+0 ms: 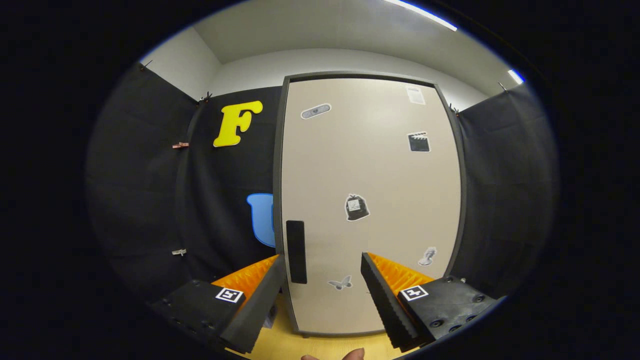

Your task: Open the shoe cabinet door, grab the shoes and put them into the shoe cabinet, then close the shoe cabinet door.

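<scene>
One shut shoe cabinet point(370, 200), fingers point(320, 280) apart

Black cloth walls point(150, 190), pale plaster wall point(250, 67), white ceiling point(320, 27) with strip light point(422, 12), wooden floor point(310, 345)

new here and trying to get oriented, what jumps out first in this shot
A tall pale shoe cabinet door, shut and dotted with small stickers, stands straight ahead beyond the fingers. Its dark vertical handle sits low on the door's left edge, just ahead of the open gripper, whose fingers hold nothing.
</scene>
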### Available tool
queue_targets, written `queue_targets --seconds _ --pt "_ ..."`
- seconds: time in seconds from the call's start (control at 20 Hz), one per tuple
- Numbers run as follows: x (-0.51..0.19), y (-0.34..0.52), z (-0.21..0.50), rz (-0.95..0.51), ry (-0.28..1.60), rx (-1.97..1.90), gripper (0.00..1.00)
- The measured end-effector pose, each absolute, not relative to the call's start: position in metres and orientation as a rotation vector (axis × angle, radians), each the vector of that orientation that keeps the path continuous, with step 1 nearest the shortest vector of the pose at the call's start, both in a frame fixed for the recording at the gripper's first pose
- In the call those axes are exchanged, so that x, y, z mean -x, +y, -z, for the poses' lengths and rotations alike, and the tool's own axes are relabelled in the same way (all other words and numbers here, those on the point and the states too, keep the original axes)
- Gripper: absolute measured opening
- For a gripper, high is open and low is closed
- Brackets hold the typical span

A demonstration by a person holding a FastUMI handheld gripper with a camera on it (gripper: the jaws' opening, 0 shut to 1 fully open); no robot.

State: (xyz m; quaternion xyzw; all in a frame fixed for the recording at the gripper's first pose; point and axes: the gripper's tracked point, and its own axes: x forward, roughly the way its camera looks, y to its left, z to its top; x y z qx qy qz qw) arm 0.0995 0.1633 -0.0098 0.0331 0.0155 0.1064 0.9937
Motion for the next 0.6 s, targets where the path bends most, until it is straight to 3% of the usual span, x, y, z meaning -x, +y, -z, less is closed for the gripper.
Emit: queue_targets --seconds 0.6 --pt "-0.175 0.208 0.046 -0.191 0.051 -0.053 0.97"
